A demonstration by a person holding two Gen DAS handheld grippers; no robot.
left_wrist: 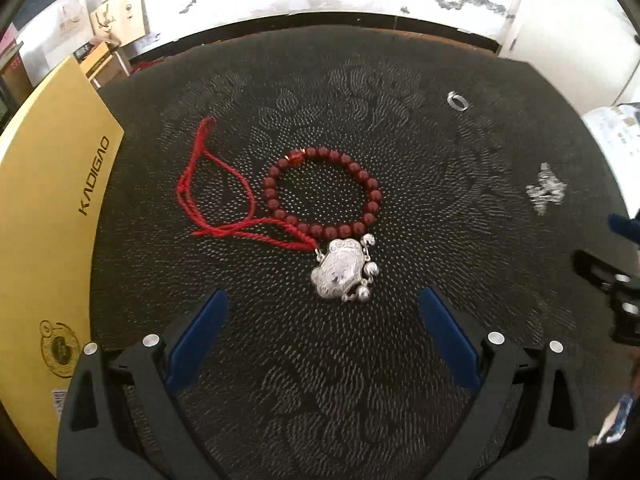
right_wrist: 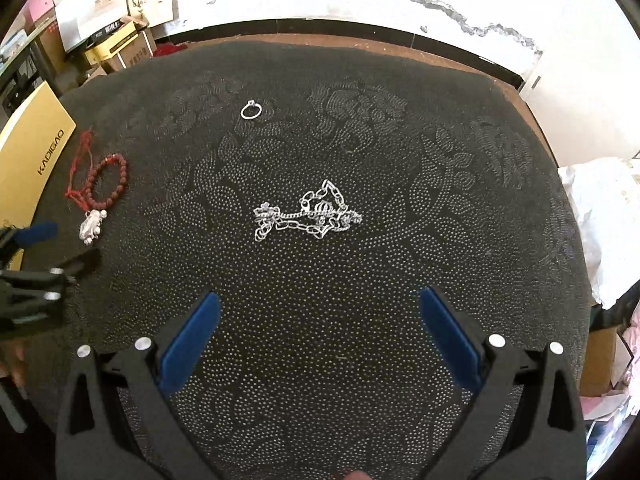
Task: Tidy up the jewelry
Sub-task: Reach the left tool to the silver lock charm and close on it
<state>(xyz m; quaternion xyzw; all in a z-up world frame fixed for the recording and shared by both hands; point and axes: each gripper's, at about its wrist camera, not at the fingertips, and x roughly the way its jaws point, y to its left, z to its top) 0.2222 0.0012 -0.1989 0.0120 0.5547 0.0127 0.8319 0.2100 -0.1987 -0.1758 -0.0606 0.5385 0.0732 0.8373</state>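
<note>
A silver lock pendant [left_wrist: 341,274] on a red cord [left_wrist: 208,196] lies on the dark patterned tablecloth [left_wrist: 320,380], overlapping a dark red bead bracelet [left_wrist: 370,184]. My left gripper [left_wrist: 322,304] is open and empty, just short of the pendant. A tangled silver chain [right_wrist: 310,214] lies ahead of my right gripper [right_wrist: 320,308], which is open and empty. A silver ring [right_wrist: 251,111] lies farther back. The chain [left_wrist: 546,192] and ring [left_wrist: 457,101] also show in the left wrist view. The pendant [right_wrist: 90,224] and bracelet [right_wrist: 120,184] show at far left in the right wrist view.
A yellow KADIGAO box [left_wrist: 48,216] lies along the table's left side. Cardboard boxes [right_wrist: 116,44] stand on the floor beyond the table's far left. White crumpled paper [right_wrist: 604,216] sits at the right edge. A white wall runs behind the table.
</note>
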